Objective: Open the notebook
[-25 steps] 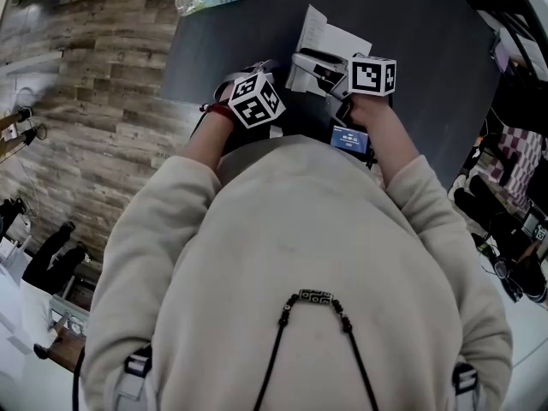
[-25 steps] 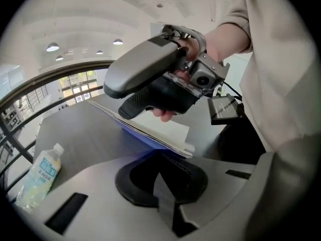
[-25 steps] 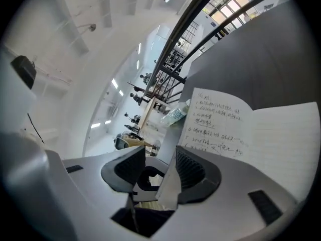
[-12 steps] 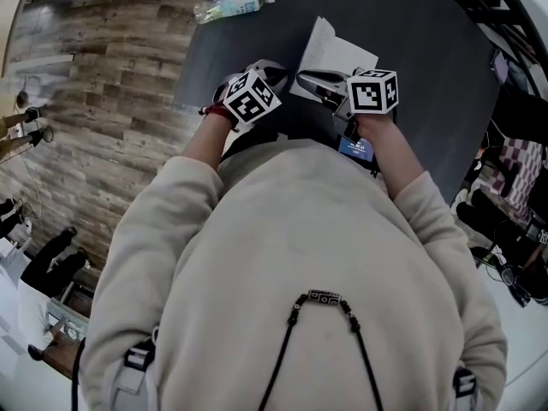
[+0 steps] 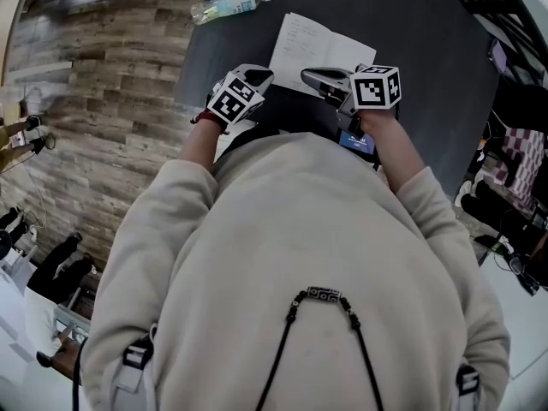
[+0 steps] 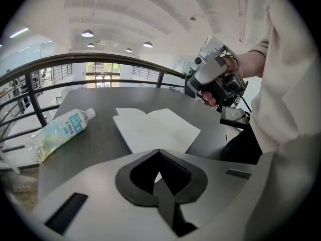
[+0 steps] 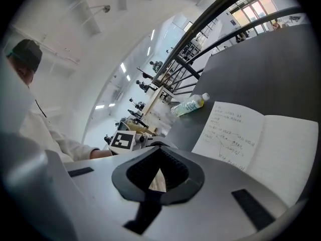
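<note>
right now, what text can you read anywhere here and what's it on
Nothing can be quoted; no text reads clearly.
bottle label: blue print, too blurred to read.
notebook left page: handwritten lines and a small sketch, too small to read.
notebook right page: no writing shows.

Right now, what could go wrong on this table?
The notebook lies open, but the left gripper and right gripper are both shut and off it, so pages might flop back. The water bottle lies on its side near the table edge and could roll off if bumped.
</note>
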`<state>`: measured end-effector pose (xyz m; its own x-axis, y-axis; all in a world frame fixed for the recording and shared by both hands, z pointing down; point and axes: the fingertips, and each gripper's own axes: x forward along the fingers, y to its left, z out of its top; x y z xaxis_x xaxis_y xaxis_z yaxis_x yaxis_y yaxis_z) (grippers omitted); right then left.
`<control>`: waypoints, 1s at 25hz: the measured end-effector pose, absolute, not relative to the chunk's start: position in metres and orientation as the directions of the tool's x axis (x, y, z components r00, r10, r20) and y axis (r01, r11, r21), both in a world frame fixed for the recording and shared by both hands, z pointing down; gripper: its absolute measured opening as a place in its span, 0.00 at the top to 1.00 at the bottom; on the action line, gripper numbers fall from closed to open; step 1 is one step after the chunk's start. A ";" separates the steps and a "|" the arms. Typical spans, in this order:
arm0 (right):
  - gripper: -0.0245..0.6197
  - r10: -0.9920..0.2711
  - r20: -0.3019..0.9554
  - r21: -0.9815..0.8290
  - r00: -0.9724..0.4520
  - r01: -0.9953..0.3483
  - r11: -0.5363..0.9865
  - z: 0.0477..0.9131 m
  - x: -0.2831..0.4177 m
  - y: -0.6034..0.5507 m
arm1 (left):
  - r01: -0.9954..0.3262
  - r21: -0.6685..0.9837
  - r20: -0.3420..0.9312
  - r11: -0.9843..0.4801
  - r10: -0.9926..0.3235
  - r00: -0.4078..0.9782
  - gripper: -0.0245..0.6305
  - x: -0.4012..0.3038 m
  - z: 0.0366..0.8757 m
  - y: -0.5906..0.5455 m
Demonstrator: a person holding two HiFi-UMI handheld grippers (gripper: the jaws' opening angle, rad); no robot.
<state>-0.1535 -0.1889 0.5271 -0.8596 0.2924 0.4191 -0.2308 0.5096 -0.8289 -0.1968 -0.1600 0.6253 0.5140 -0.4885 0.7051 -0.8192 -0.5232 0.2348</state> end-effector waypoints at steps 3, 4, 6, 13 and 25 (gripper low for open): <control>0.93 0.286 0.447 -0.811 -0.847 -0.250 0.529 0.531 -0.152 -0.192 | -0.836 0.248 0.705 -0.490 -0.500 0.503 0.96 -0.203 0.626 -0.158; 0.93 0.286 0.466 -0.799 -0.837 -0.260 0.542 0.534 -0.151 -0.192 | -0.843 0.258 0.702 -0.471 -0.508 0.499 0.96 -0.206 0.625 -0.157; 0.93 0.286 0.505 -0.773 -0.814 -0.278 0.570 0.540 -0.149 -0.192 | -0.851 0.290 0.689 -0.438 -0.521 0.503 0.96 -0.211 0.624 -0.154; 0.93 0.292 0.553 -0.751 -0.780 -0.315 0.580 0.554 -0.145 -0.190 | -0.851 0.348 0.673 -0.394 -0.526 0.519 0.96 -0.212 0.626 -0.143; 0.94 0.009 0.529 -0.704 -0.849 -0.432 0.563 0.519 -0.085 -0.262 | -0.760 0.341 0.519 -0.554 -0.563 0.643 0.96 -0.159 0.529 -0.228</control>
